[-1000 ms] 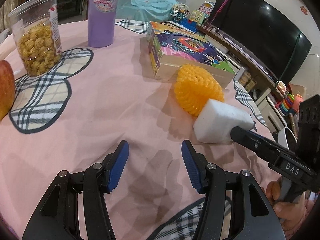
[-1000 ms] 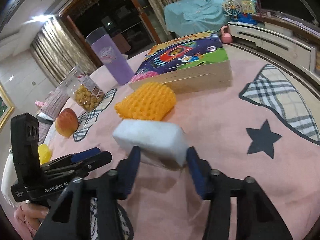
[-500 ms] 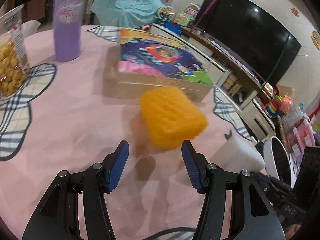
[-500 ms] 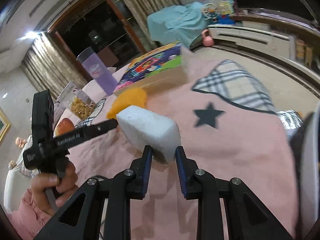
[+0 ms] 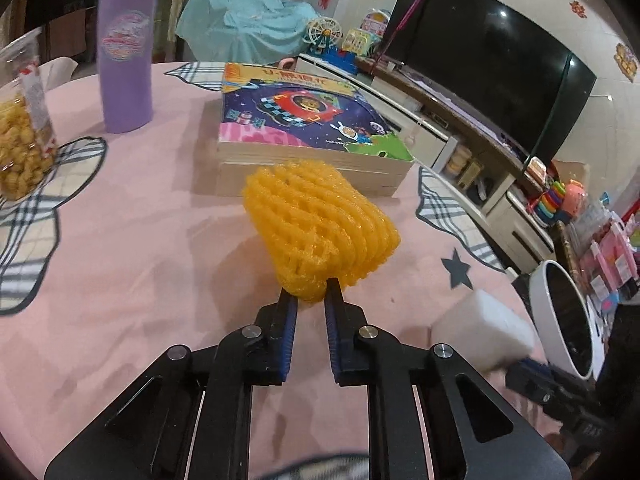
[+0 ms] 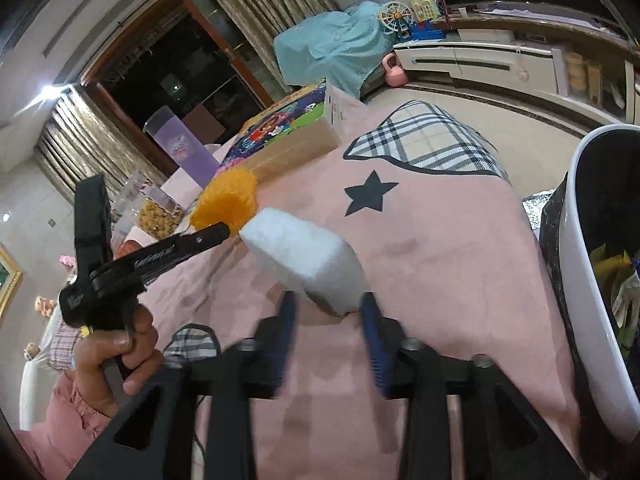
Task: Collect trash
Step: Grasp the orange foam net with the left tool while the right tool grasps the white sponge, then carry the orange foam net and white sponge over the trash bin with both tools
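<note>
My left gripper (image 5: 310, 300) is shut on the near end of an orange foam fruit net (image 5: 320, 236) and holds it above the pink tablecloth; the net also shows in the right wrist view (image 6: 226, 200). My right gripper (image 6: 328, 316) has its jaws apart, blurred by motion, and the white foam block (image 6: 304, 256) sits between the tips, seemingly loose. The block also shows in the left wrist view (image 5: 484, 332). A white trash bin (image 6: 588, 264) with wrappers inside stands at the right, beside the table edge, and also shows in the left wrist view (image 5: 564, 316).
A thick picture book (image 5: 304, 128) lies behind the net. A purple tumbler (image 5: 126, 52) and a jar of snacks (image 5: 20, 136) stand at the back left. The table edge runs along the right, with a TV cabinet (image 5: 460, 136) beyond.
My left gripper closed on the orange net and lifted it. My right gripper carried the white block toward the bin and its jaws have opened.
</note>
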Demonstrator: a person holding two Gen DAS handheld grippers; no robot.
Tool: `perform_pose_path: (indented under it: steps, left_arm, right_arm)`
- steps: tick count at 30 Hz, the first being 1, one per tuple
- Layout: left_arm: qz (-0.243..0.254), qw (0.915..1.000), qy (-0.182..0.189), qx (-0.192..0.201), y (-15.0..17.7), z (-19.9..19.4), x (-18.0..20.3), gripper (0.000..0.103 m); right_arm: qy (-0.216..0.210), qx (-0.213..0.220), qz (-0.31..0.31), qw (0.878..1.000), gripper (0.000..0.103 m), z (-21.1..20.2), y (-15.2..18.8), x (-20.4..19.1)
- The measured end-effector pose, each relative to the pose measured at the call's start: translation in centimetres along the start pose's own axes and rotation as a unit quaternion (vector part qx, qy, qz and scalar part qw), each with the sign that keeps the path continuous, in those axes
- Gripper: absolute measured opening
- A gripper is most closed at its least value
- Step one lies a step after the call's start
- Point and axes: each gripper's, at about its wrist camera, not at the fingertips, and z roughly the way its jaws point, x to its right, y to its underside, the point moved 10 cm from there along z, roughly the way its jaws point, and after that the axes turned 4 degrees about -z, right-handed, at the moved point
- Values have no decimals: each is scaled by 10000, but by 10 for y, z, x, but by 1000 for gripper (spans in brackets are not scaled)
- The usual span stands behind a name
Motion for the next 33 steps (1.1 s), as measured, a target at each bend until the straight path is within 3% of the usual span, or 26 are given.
perform_pose_path:
  steps: [1, 4, 12, 14, 16, 20, 33]
  left_arm:
    - [-26, 10000, 31, 5, 4, -6, -1, 12]
    - [-148, 9998, 159, -8, 22, -24, -3, 12]
    - [-318, 9986, 397, -143, 73, -57, 4, 12]
    - [-337, 9984, 428, -181, 81, -62, 5, 12]
    - [-328, 9983, 429, -208, 89, -66, 7, 12]
    - [-301, 9982, 478, -218, 100, -75, 14, 12]
    - [227, 9974, 664, -157, 121, -101, 69, 12]
  right_arm:
    - [31, 42, -29, 10000, 62, -1, -1, 1]
    - [107, 182, -186, 9996, 79, -4, -7, -4]
    - [319, -21, -795, 9963, 82, 24, -20, -14]
    - [418, -29, -884, 9952, 78, 27, -21, -13]
    - [499, -88, -902, 9946, 43, 27, -18, -12]
    - [483, -38, -611, 9970, 37, 13, -9, -8]
    - [338, 462, -126, 9983, 36, -69, 24, -10]
